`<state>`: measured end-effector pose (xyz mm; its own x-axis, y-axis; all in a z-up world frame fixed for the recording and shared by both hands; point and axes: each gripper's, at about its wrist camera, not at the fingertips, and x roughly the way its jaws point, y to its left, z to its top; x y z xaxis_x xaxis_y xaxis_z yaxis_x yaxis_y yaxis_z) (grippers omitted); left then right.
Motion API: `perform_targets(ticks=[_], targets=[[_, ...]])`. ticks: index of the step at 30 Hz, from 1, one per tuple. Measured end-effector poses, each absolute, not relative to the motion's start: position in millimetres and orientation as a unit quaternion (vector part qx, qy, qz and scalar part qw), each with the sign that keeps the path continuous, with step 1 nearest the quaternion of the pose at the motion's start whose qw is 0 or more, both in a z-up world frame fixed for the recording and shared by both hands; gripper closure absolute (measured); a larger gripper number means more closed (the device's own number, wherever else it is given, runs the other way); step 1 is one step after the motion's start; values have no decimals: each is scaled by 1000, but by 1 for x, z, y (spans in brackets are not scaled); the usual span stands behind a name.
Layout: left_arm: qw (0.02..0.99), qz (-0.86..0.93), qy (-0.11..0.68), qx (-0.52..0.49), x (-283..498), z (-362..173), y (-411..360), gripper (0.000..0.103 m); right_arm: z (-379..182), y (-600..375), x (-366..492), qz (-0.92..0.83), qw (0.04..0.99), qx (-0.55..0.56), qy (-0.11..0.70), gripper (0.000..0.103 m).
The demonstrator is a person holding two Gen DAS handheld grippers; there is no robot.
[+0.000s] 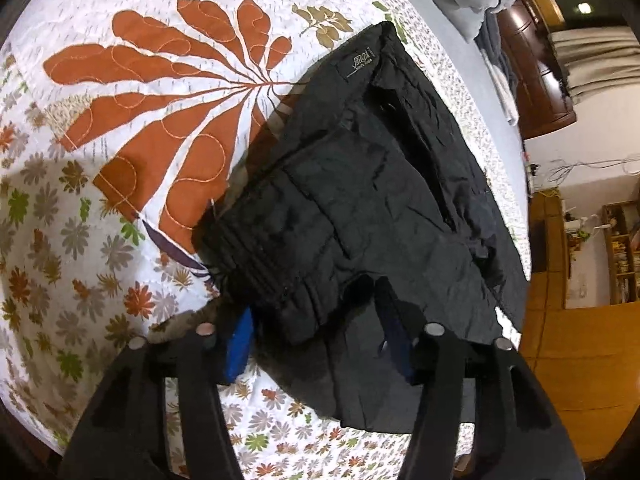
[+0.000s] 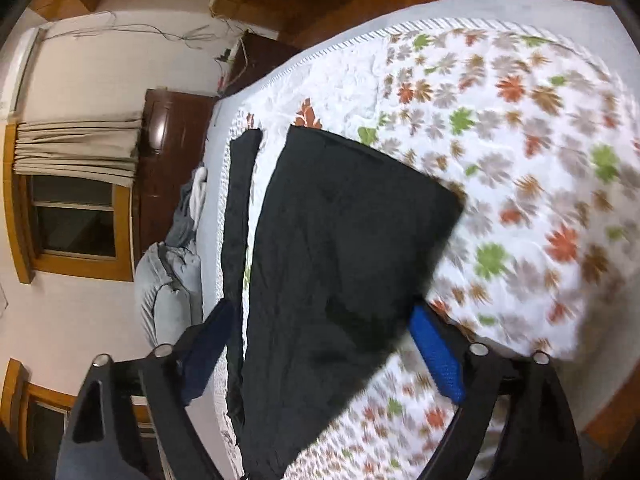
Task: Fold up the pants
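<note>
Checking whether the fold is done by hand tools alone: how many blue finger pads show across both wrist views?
4: left tongs show pads either side of the black pants; right tongs likewise.

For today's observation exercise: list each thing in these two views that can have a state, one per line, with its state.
Pants: folded over, wrinkled, lying on the quilt.
Quilt: spread over the bed.
Left gripper: open, above the pants' edge.
Right gripper: open, over the pants.
Curtain: gathered above the window.

Ahead of both spread jaws only the black pants [image 1: 360, 208] cover the quilt [image 1: 120, 200], whose bare floral expanse beside them seems, despite blur, passable.
</note>
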<state>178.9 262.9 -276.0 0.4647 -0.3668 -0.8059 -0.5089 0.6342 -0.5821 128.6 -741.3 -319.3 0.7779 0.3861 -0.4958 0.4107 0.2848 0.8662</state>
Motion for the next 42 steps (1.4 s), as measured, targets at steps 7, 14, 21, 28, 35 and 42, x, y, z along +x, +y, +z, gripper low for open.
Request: perform_targets(ticks=[7,14,21,28,35,42], targets=[[741,47,507,-437,170,-260,269,88,-312,-723,130,9,747,577,329,97],[742,48,505,-438,147,-227,298,89,-278,-699,123,29,769,535,350,98],[720,69,518,-457,123,-266,320,80,-314,-675,126,4,754,504,422,91],[751,81,535,-379,118,-232,330,20,-281,-687,121,-11,768,442,464,42],[806,28,514,-292,211,-162,360,7,-199,-692,150,-4,808,369,459,24],[800,-7,518,-305,356,-183,382,7,-173,-630,287,78,797,354,484,17]])
